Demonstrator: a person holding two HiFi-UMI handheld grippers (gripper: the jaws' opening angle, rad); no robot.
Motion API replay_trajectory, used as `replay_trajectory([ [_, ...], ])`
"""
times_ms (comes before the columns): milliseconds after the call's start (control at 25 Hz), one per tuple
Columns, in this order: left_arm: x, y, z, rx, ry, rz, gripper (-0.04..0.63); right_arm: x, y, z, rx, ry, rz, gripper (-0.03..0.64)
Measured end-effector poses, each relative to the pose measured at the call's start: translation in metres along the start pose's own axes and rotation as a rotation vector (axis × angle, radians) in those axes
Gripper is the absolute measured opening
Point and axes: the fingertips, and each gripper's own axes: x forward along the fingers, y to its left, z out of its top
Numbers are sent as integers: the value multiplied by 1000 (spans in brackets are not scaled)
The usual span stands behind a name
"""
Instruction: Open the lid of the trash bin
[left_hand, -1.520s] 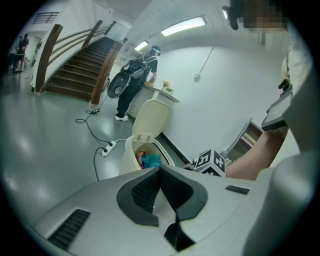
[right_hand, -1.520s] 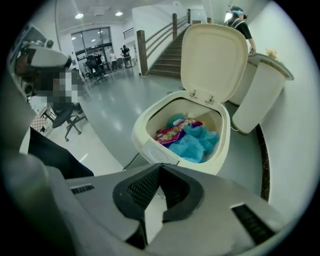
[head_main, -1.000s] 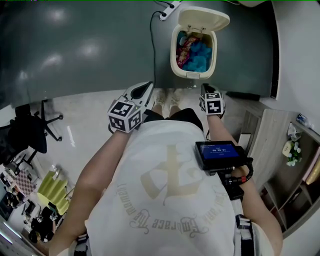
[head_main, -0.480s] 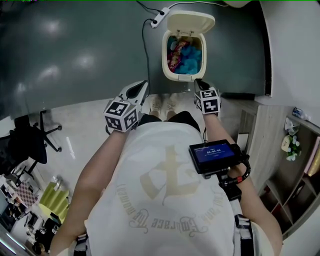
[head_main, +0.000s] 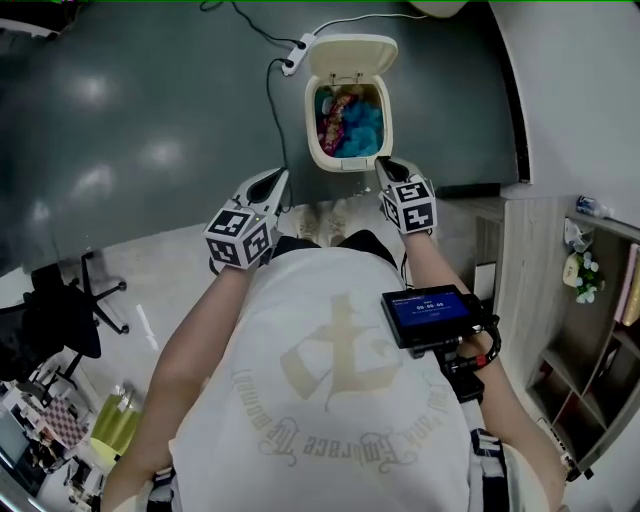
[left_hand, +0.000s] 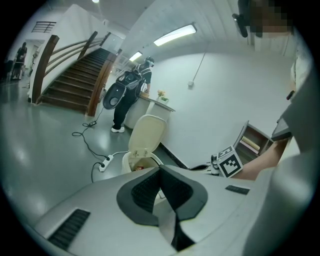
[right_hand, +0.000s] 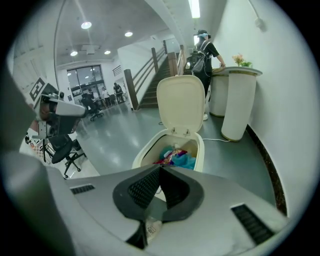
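Observation:
A cream trash bin (head_main: 318, 155) stands on the grey floor ahead of me, its lid (head_main: 352, 55) tipped up and back. Colourful rubbish, blue and red, shows inside. My left gripper (head_main: 275, 180) hangs short of the bin, to its left, jaws shut and holding nothing. My right gripper (head_main: 386, 166) is just off the bin's near right corner, also shut and holding nothing. In the right gripper view the bin (right_hand: 145, 149) and its raised lid (right_hand: 181, 107) lie straight past the closed jaws of the gripper (right_hand: 161, 169). From the left gripper (left_hand: 160, 169) the bin (left_hand: 131, 161) sits ahead.
A power strip and cable (head_main: 290, 62) lie on the floor left of the lid. A wooden shelf unit (head_main: 590, 330) stands on the right and an office chair (head_main: 60, 320) on the left. A white pedestal (right_hand: 239, 105) and a person (right_hand: 205, 50) stand behind the bin.
In the head view the bin has shifted left and lower in the picture, and both grippers sit nearer its front edge. The lid stays up; both grippers stay shut.

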Motion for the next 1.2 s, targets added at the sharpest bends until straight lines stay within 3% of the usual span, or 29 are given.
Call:
replay_trajectory([
  [200,1,-6,4,14,0,-24,12,-16,5,22,6,-71,15,6],
  [600,5,-25,12,37,-4,-62,12,-60,23,55,18,-234,129,5],
  [1200,12,-37,30,83,-9,-94,12,-95,16,68,58,-335,130,5],
])
